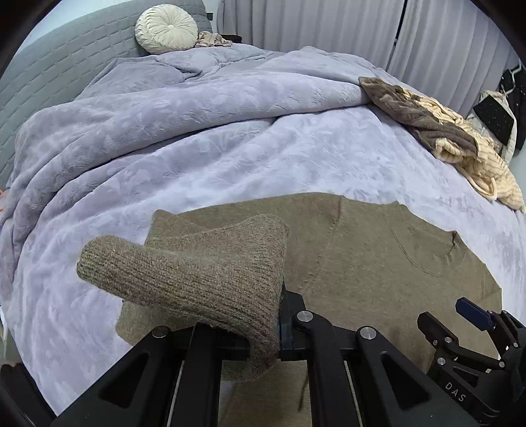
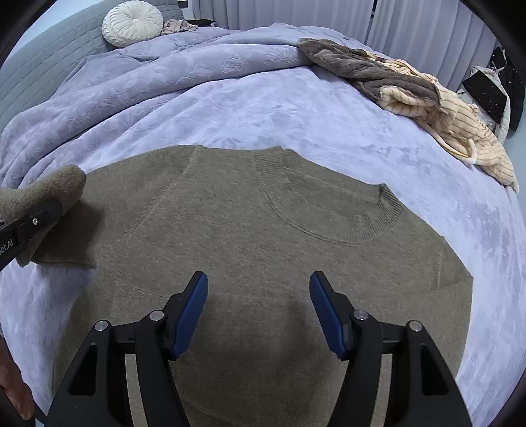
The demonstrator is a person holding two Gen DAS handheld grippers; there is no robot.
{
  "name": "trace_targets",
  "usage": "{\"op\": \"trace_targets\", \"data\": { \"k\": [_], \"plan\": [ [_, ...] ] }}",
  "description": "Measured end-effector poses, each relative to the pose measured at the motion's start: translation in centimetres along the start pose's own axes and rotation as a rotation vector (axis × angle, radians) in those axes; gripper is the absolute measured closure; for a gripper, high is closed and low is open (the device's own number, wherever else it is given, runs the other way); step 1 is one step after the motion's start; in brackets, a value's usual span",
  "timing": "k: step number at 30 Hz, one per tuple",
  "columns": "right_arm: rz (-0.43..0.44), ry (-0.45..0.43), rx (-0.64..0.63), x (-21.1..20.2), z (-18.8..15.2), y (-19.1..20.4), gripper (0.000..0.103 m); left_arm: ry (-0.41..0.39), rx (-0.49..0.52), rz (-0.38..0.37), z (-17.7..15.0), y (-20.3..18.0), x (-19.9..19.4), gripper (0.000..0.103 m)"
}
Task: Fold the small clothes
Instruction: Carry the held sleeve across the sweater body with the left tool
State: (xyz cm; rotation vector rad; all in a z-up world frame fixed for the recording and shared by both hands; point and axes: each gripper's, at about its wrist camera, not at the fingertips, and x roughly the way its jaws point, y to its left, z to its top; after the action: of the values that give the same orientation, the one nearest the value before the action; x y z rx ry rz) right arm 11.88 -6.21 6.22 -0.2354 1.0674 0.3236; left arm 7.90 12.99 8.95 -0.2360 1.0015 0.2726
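Observation:
An olive-brown knit sweater (image 2: 263,230) lies flat on the lilac bedspread, its ribbed collar (image 2: 371,220) toward the far right. My left gripper (image 1: 276,331) is shut on the sweater's sleeve (image 1: 184,272), which is lifted and doubled over the sweater's left side; it also shows at the left edge of the right wrist view (image 2: 36,210). My right gripper (image 2: 258,295) is open and empty, hovering just above the sweater's lower body (image 1: 378,262); it shows in the left wrist view (image 1: 460,318) at lower right.
A pile of brown and cream striped clothes (image 2: 411,95) lies at the bed's far right edge. A rumpled lilac duvet (image 1: 164,108), a round cream cushion (image 1: 166,28) and a grey headboard (image 1: 49,65) are at the back. Grey curtains (image 1: 328,23) hang behind.

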Motion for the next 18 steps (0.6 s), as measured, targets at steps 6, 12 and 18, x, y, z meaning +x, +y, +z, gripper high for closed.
{"op": "trace_targets", "data": {
  "k": [6, 12, 18],
  "plan": [
    [-0.002, -0.003, 0.081, -1.0, -2.1, -4.9, 0.035, -0.002, 0.09, -0.004, -1.6, -6.1, -0.7, 0.093],
    [-0.018, 0.005, 0.09, -2.2, -4.2, -8.4, 0.035, 0.001, 0.146, -0.04, -3.1, -10.7, -1.4, 0.093],
    [-0.034, 0.009, 0.141, -2.9, -5.9, -11.7, 0.035, 0.012, 0.203, -0.053, -4.5, -14.3, -1.6, 0.093]
  ]
}}
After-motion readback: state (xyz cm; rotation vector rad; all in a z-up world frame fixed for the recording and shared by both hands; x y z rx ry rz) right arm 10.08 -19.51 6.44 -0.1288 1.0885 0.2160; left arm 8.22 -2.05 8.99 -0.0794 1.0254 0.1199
